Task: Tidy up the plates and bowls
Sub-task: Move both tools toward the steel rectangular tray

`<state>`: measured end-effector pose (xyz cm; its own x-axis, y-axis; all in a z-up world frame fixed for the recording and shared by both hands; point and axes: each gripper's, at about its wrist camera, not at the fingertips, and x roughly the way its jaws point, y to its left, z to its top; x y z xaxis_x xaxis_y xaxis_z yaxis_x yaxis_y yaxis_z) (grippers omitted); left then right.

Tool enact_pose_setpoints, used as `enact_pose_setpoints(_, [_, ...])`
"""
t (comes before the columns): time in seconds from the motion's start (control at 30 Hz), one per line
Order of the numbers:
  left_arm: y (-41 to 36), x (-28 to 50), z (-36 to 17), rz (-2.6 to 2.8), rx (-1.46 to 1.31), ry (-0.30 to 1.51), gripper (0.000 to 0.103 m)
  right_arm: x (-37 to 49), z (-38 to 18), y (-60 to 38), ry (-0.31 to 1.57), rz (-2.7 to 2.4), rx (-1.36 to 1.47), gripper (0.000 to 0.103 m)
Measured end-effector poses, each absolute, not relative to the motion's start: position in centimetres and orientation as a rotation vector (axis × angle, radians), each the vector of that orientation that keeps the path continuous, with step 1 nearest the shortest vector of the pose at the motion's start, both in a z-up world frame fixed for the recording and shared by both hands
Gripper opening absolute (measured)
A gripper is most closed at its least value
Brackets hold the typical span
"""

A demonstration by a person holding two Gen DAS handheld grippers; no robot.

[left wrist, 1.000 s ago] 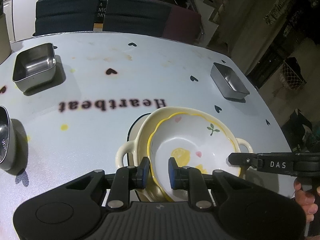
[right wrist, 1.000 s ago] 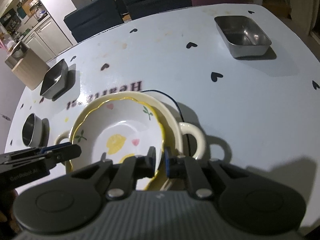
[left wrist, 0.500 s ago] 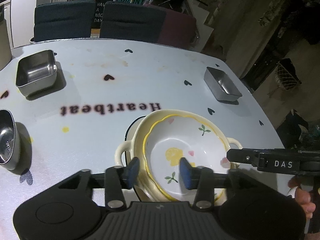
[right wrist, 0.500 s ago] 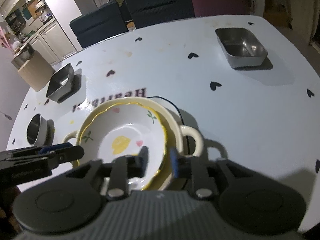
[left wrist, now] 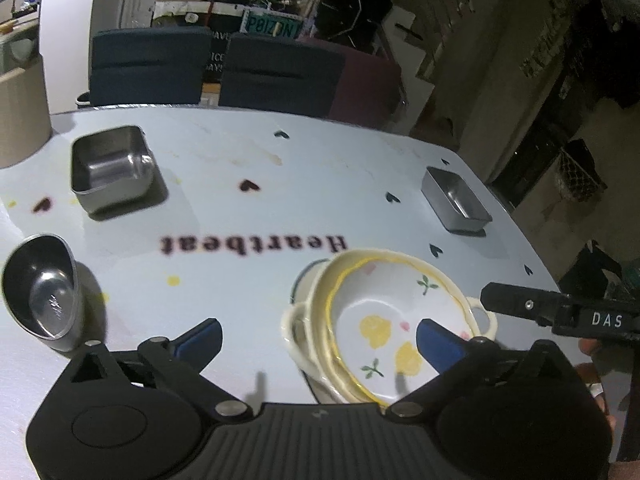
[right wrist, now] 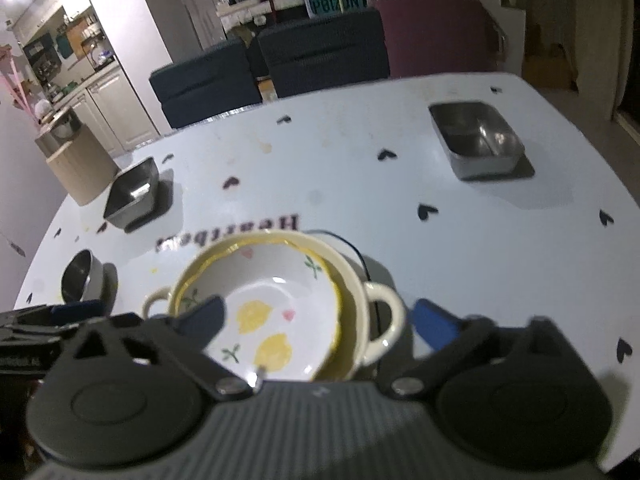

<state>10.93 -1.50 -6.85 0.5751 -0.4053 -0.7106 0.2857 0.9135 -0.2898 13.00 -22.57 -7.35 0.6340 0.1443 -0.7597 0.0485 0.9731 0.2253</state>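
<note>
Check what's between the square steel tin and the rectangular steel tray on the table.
Bare tablecloth only, with heart prints and stains, between square steel tin and rectangular steel tray; clear in both wrist views.

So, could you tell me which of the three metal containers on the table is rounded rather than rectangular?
The small steel cup at the table's left edge; the square tin and the oblong tin have straight sides.

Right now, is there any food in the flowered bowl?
No. The flowered bowl is empty inside, showing only its painted lemons and leaves, and it sits nested in the cream two-handled bowl.
</note>
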Motion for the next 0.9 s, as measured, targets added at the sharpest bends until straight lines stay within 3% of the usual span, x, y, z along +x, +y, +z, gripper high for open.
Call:
enact_pose_setpoints(0.47, [4.4,14.4,-3.9,-0.292,-0.149,0.792,0.103,16.4,-4.9,-16.2,0.782,0.136,0.229,0.103])
enact_pose_setpoints(0.9, [10.3,23.1,-3.0,-0.194,-0.117,0.761,0.103,22.6,-5.3,-11.7,0.767,0.160,0.377,0.103])
